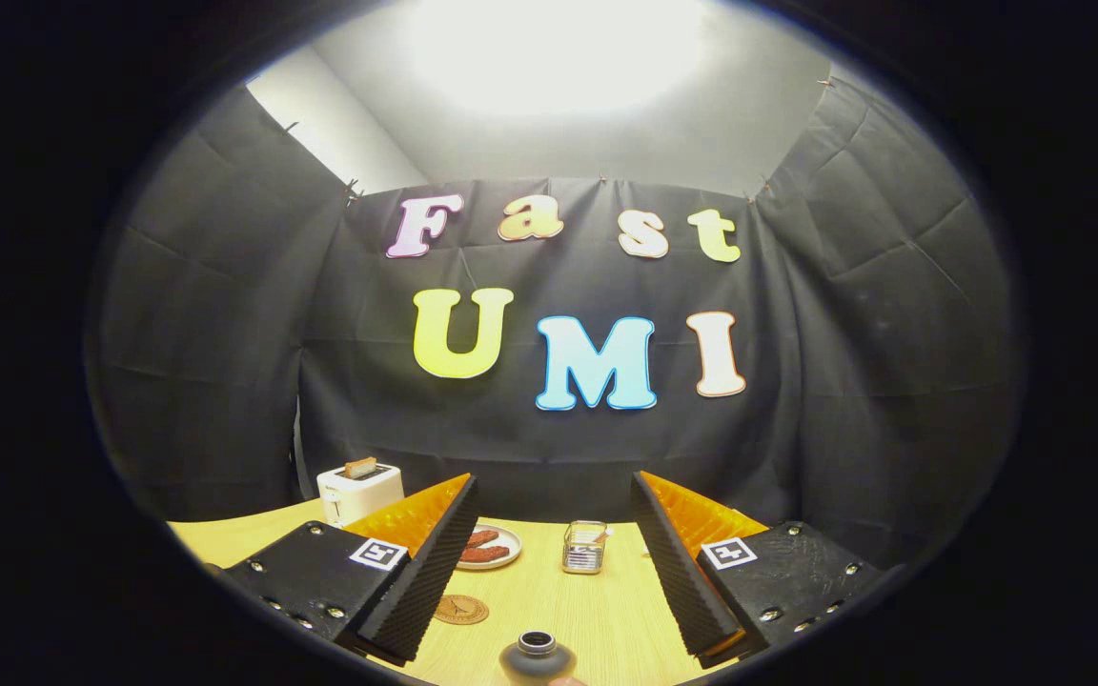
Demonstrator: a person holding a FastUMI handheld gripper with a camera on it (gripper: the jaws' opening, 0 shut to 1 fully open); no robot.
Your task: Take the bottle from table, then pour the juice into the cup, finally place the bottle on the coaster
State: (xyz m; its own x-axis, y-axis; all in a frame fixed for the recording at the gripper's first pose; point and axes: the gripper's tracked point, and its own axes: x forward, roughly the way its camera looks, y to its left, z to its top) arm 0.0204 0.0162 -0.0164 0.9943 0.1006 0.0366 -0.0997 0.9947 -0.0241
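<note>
My gripper (554,553) is open, its two fingers spread wide above the wooden table (597,610) with nothing between them. A dark grey bottle (537,657) with a round open mouth stands on the table close below, between the fingers. A round brown coaster (460,610) lies flat just left of the bottle, beside the left finger. A small clear glass cup (584,547) stands farther ahead on the table, between the fingers and slightly right of the middle.
A white plate (489,547) with reddish-brown food sits beyond the coaster, near the left finger. A white toaster (358,492) with a slice in it stands at the table's far left, against the black cloth wall.
</note>
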